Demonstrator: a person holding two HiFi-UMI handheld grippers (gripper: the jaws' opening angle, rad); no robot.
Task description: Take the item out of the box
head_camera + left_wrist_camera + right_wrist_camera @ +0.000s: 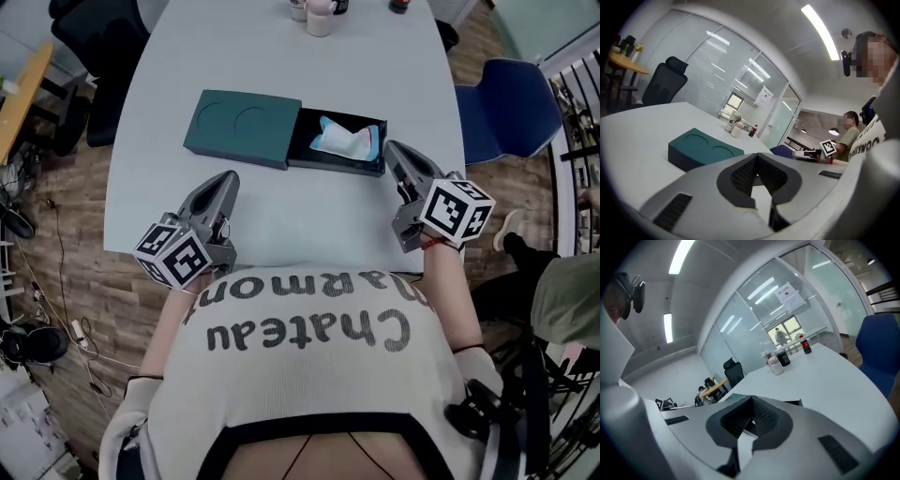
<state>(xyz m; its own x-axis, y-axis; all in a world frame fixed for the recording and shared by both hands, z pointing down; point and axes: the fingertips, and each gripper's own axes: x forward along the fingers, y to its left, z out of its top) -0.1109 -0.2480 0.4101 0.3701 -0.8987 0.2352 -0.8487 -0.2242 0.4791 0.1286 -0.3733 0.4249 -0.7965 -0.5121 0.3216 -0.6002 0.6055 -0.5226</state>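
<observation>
Packet (345,141) sits in the box's (246,127) slid-out tray (336,166) on the counter (309,216); not grabbed yet; our left claw (227,179) and right claw (393,148) are both closed, empty; next we open right, reach in.

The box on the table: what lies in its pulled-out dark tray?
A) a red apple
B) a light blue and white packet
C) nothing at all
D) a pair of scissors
B: the head view shows a light blue and white packet lying in the black tray, which is slid out of the teal box.
</observation>
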